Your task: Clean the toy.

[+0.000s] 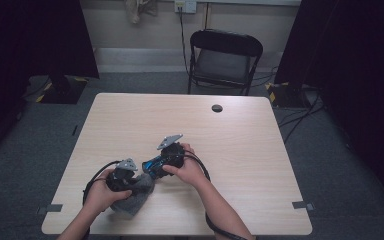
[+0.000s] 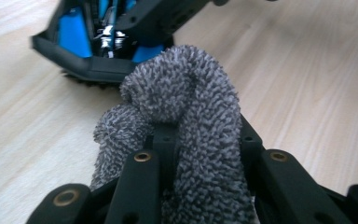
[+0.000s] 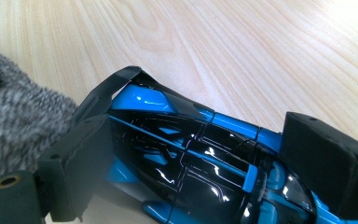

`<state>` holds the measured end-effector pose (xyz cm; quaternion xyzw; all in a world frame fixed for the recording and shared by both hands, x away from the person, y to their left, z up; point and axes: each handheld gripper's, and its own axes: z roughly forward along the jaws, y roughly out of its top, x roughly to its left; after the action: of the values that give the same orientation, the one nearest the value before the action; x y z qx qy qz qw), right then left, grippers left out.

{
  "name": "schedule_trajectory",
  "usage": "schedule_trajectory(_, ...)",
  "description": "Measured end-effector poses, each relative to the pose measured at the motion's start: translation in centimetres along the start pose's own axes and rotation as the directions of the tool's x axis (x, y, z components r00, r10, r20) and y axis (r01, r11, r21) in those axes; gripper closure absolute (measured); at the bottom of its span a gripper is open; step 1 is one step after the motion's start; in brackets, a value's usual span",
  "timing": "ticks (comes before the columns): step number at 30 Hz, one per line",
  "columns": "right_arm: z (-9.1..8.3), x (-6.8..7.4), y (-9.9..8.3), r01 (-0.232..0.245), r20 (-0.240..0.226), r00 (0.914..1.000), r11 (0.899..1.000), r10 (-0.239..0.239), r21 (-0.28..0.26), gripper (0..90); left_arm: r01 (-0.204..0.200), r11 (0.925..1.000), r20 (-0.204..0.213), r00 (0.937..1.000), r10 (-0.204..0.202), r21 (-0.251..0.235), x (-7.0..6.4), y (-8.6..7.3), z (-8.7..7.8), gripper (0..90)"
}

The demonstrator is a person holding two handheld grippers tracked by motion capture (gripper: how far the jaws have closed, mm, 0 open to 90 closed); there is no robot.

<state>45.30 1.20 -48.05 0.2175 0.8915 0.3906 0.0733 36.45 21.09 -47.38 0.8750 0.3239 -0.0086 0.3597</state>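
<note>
The fingers [image 3: 324,163] of the right gripper [image 1: 161,164] are closing across the body of a blue and black toy car [image 3: 200,158], one pad on each flank, so the car is being pinned firmly on the wooden table [image 1: 240,145] while it gets wiped. The fingers [image 2: 140,177] of the left gripper [image 1: 130,177] are pinching a bunched grey cloth [image 2: 186,121] between them, a fold rising up out of the jaws — a grip that turns the cloth into a pad to press against the car.

In the left gripper view the cloth is sitting just beside, perhaps touching, the car's winged rear end. The car is lying near the front-left part of the table, just right of the cloth. Its long axis is running diagonally — rear wing toward the near left and the cloth, nose toward the far right under the right hand [image 1: 187,167]. The left hand [image 1: 102,192] is gripping its tool at the near edge.
</note>
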Motion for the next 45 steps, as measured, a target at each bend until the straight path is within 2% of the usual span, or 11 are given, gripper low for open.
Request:
schedule_trajectory(12, 0.0, 0.0, 0.0, -0.003, 0.001, 1.0000, 1.000, 0.003, -0.003, 9.5, -0.039, 0.9992, 0.054, 0.9978, 0.038, 0.010, -1.6, 0.7, 1.2, 69.5)
schedule_trajectory(15, 0.0, 0.0, 0.0, -0.002, 0.001, 1.0000, 1.000, 0.002, -0.003, 9.5, -0.062, 0.9979, 0.065, 0.9960, 0.060, 0.018, -2.1, 1.0, 1.5, 69.4)
schedule_trajectory(19, 0.0, 0.0, 0.0, -0.001, 0.001, 1.0000, 1.000, 0.001, -0.003, 9.5, -0.076, 0.9969, 0.073, 0.9946, 0.074, 0.020, -2.2, 1.3, 1.2, 69.4)
schedule_trajectory(22, 0.0, 0.0, 0.0, -0.002, 0.001, 1.0000, 1.000, 0.002, -0.004, 9.5, -0.067, 0.9978, 0.052, 0.9965, 0.066, 0.005, -1.7, 1.3, 0.4, 69.4)
schedule_trajectory(25, 0.0, 0.0, 0.0, -0.002, 0.000, 1.0000, 1.000, 0.002, -0.005, 9.5, -0.038, 0.9989, 0.030, 0.9988, 0.039, -0.026, -0.8, 1.2, -0.9, 69.4)
schedule_trajectory(29, 0.0, 0.0, -0.1, -0.001, 0.000, 1.0000, 1.000, 0.001, -0.014, 9.5, -0.004, 0.9985, -0.017, 0.9999, 0.003, -0.054, 0.6, 0.8, -2.6, 69.4)
schedule_trajectory(30, 0.0, 0.0, -0.1, -0.001, 0.001, 1.0000, 1.000, 0.001, -0.015, 9.5, 0.006, 0.9977, -0.039, 0.9992, -0.009, -0.068, 1.1, 0.6, -3.1, 69.3)
schedule_trajectory(37, 0.0, 0.0, -0.1, 0.000, 0.001, 1.0000, 1.000, 0.000, -0.012, 9.5, 0.051, 0.9940, -0.129, 0.9896, -0.064, -0.097, 3.6, -0.3, -3.8, 68.9)
schedule_trajectory(41, 0.0, 0.0, -0.1, 0.001, 0.000, 1.0000, 1.000, -0.001, -0.014, 9.5, 0.059, 0.9923, -0.165, 0.9833, -0.076, -0.109, 4.5, -0.4, -3.7, 68.9)
schedule_trajectory(45, 0.0, 0.0, -0.1, 0.001, 0.002, 1.0000, 1.000, -0.001, -0.011, 9.5, 0.084, 0.9900, -0.186, 0.9770, -0.104, -0.114, 5.4, -0.6, -3.2, 68.4)
